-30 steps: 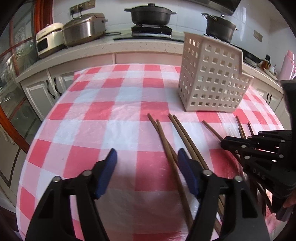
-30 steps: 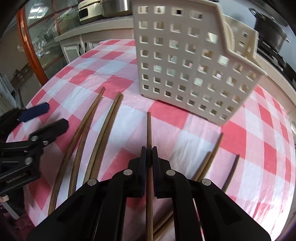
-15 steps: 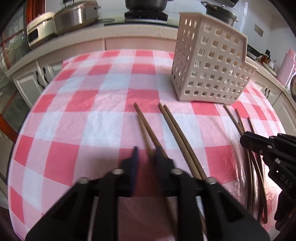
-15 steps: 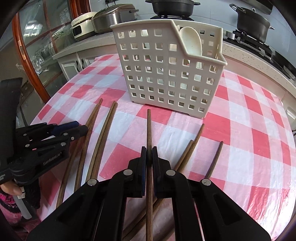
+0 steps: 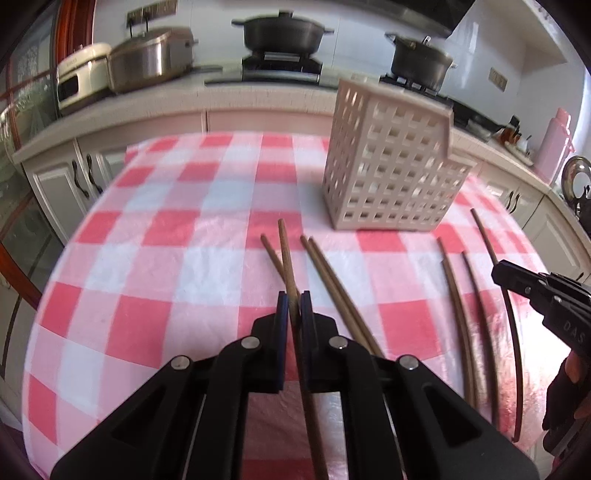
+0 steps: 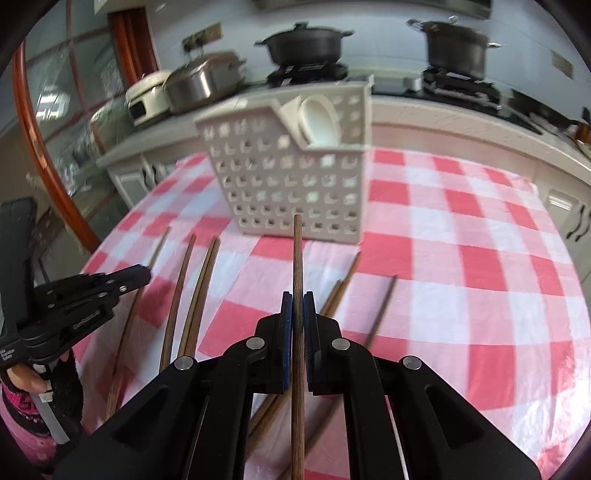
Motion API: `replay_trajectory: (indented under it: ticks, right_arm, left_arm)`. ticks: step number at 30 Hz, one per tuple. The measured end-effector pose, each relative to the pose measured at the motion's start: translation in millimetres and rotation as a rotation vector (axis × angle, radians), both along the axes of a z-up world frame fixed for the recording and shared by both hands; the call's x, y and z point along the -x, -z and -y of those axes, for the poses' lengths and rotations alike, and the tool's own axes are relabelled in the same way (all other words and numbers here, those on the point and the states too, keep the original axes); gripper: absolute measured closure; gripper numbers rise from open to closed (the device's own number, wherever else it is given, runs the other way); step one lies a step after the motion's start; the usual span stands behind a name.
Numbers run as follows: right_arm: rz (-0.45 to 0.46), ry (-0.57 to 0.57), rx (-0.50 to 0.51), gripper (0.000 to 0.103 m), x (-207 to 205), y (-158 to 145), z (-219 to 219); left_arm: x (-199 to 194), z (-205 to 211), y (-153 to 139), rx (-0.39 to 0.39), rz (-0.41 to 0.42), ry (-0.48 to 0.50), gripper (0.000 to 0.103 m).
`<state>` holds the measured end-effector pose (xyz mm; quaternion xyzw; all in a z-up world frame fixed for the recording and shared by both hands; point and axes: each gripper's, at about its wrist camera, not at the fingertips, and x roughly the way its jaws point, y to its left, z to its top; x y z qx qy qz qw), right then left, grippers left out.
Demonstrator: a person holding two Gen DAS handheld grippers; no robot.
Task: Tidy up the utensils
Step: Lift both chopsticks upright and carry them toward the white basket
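Brown wooden chopsticks lie on a red-and-white checked tablecloth (image 5: 155,295). My left gripper (image 5: 293,301) is shut on one chopstick (image 5: 287,254), whose tip is raised and crosses another chopstick (image 5: 271,253) lying on the cloth. A pair of chopsticks (image 5: 328,273) lies just to its right. My right gripper (image 6: 297,301) is shut on a chopstick (image 6: 296,251) that points at the cream perforated utensil basket (image 6: 291,184). A white spoon (image 6: 319,122) stands in that basket. The basket (image 5: 391,170) also shows in the left wrist view, as does the right gripper (image 5: 498,271) at the right edge.
Several more chopsticks (image 5: 458,314) lie at the table's right side, others (image 6: 184,288) by the left gripper (image 6: 142,275) in the right wrist view. Behind the table runs a counter with a rice cooker (image 5: 77,79), a steel pot (image 5: 151,62) and two black pots (image 5: 284,33) on a stove.
My left gripper closed on a chopstick and lifted its tip off the cloth. My right gripper rose with its chopstick, so the basket now sits lower and farther in its view.
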<state>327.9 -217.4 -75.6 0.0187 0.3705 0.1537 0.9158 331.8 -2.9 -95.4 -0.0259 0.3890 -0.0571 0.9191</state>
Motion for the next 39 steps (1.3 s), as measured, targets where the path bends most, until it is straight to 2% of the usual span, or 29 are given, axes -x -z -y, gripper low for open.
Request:
replay_trajectory:
  ticks: [8, 22, 30, 39]
  right_arm:
    - [0.143, 0.088, -0.052, 0.097, 35.5, -38.6, 28.2]
    - [0.294, 0.159, -0.073, 0.097, 94.4, -72.1, 44.2]
    - [0.341, 0.186, -0.065, 0.097, 113.6, -81.1, 46.6]
    - [0.385, 0.211, -0.062, 0.097, 122.8, -86.9, 48.2]
  left_arm:
    - [38.9, 3.0, -44.9, -0.007, 0.153, 0.017, 0.097]
    - [103.5, 2.6, -89.3, -0.011, 0.361, 0.007, 0.097]
    - [125.8, 5.7, -101.0, -0.021, 0.437, 0.005, 0.097]
    - [135.7, 7.8, -107.9, -0.036, 0.471, 0.004, 0.097]
